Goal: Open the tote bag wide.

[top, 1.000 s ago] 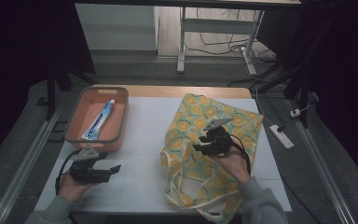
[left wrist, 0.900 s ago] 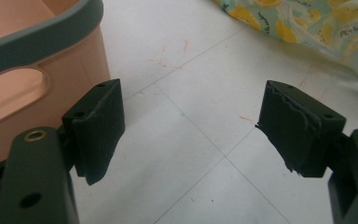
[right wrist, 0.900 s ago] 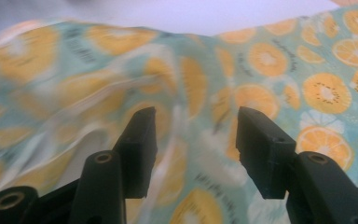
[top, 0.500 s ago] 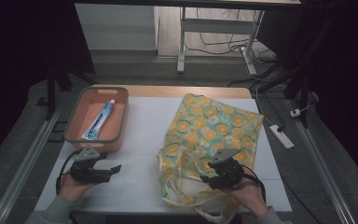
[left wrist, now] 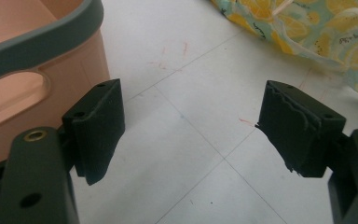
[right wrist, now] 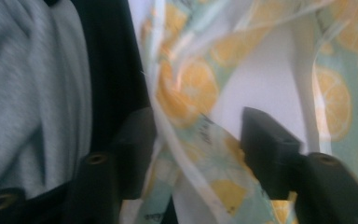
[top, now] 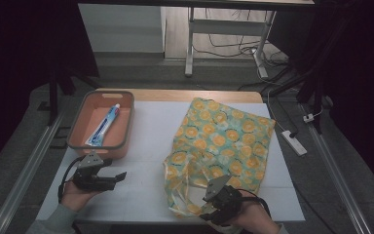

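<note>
Lemon-printed pale green cloth bag (top: 221, 146) lies flat on the right half of the white worktop (top: 146, 141), with its mouth and its thin pale handles (top: 185, 195) turned toward the person's edge. The right gripper (top: 209, 207) is at this near edge of the bag, low in the high view, with the person's hand behind it. In the right gripper view its two black fingers (right wrist: 265, 149) stand moderately apart, and a fold of the bag's fabric with one pale handle strap (right wrist: 177, 144) passes between them; the picture is blurred, and I cannot see the pads pressing on the cloth. These jaws have just been closing a little, with the fabric between them. A grey sleeve (right wrist: 32, 93) is at the left side of that view. The left gripper (top: 119, 176) rests on the worktop at the near left, just in front of the salmon-pink plastic basket with a grey rim (top: 78, 131). Its fingers (left wrist: 98, 126) are wide apart with nothing between them, only bare worktop, and the wall of the basket is just beside the one at the left of the left gripper view. Inside the basket lies a blue and white tube with a red cap (top: 104, 126). The basket and the bag are well apart.
</note>
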`<state>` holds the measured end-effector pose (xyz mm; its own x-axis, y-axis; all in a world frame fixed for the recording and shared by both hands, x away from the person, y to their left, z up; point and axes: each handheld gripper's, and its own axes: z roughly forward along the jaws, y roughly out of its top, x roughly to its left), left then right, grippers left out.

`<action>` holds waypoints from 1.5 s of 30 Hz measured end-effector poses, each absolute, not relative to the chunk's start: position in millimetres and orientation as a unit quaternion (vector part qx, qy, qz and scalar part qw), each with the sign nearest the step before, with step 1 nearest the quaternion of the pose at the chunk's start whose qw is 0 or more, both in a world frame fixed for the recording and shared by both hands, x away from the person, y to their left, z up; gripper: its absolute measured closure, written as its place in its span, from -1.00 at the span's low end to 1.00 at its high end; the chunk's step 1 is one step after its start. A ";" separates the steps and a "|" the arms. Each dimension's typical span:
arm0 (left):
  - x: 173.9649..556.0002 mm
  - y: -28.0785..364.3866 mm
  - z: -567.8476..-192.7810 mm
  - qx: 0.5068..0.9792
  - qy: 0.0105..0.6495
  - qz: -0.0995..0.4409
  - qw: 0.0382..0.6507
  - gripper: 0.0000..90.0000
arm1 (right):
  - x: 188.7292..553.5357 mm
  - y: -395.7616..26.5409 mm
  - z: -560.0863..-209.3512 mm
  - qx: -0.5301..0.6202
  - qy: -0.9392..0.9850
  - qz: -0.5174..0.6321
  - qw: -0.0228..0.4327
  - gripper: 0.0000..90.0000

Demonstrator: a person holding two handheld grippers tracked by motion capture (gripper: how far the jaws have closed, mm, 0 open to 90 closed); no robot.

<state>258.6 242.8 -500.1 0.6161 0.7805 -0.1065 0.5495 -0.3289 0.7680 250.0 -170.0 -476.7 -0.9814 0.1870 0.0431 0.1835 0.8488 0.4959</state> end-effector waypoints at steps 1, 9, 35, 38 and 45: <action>258.7 242.8 -500.2 0.803 0.414 0.143 0.405 -0.50 | 250.9 -169.8 -478.8 0.096 0.963 0.251 0.004 0.16; 259.1 242.8 -500.5 0.803 0.415 0.143 0.404 -0.50 | 252.4 -170.4 -482.6 0.087 0.969 0.229 -0.007 0.99; 259.4 243.6 -498.7 0.800 0.415 0.145 0.407 -0.49 | 357.2 -207.3 -397.8 0.254 0.859 0.403 0.188 1.00; 259.4 243.3 -498.8 0.801 0.415 0.146 0.407 -0.49 | 374.4 -218.6 -399.5 0.291 0.839 0.416 0.196 1.00; 259.5 243.1 -499.0 0.801 0.415 0.146 0.406 -0.49 | 394.2 -250.6 -410.0 0.361 0.812 0.390 0.240 1.00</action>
<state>259.5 243.1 -499.0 0.6123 0.7838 -0.1030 0.5462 -0.3252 0.7720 394.2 -250.6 -410.0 -0.6242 0.7738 -0.1075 0.4001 0.4349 0.8067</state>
